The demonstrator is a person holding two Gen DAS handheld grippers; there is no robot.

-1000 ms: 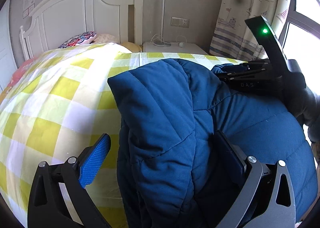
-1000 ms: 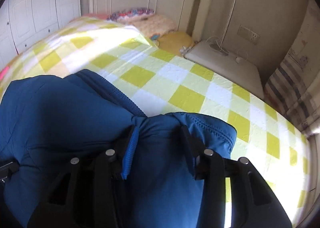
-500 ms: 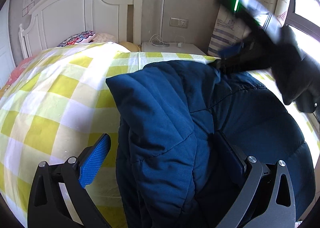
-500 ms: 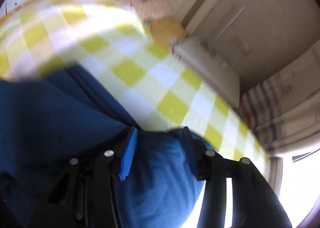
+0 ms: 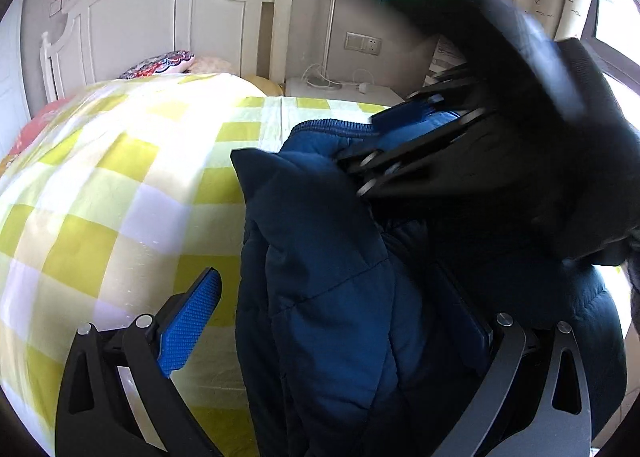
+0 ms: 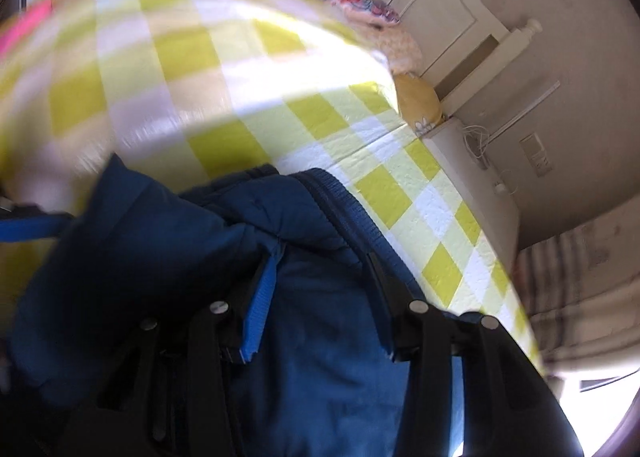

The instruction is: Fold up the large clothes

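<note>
Checked yellow bed (image 5: 120, 193) | padded blue jacket (image 5: 332, 297) bunched on it | right gripper (image 6: 320, 277) fingers clamped on jacket hem | left gripper (image 5: 340, 321) fingers apart, straddling a fold

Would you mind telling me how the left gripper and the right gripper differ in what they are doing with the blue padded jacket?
The left gripper stands wide open, the blue padded jacket bulging between its fingers; the right gripper is shut on a fold of the jacket. The left gripper looks sharp in its view; the right gripper is blurred there, lifted above the jacket. Both have blue pads and work over the yellow checked bedspread.
</note>
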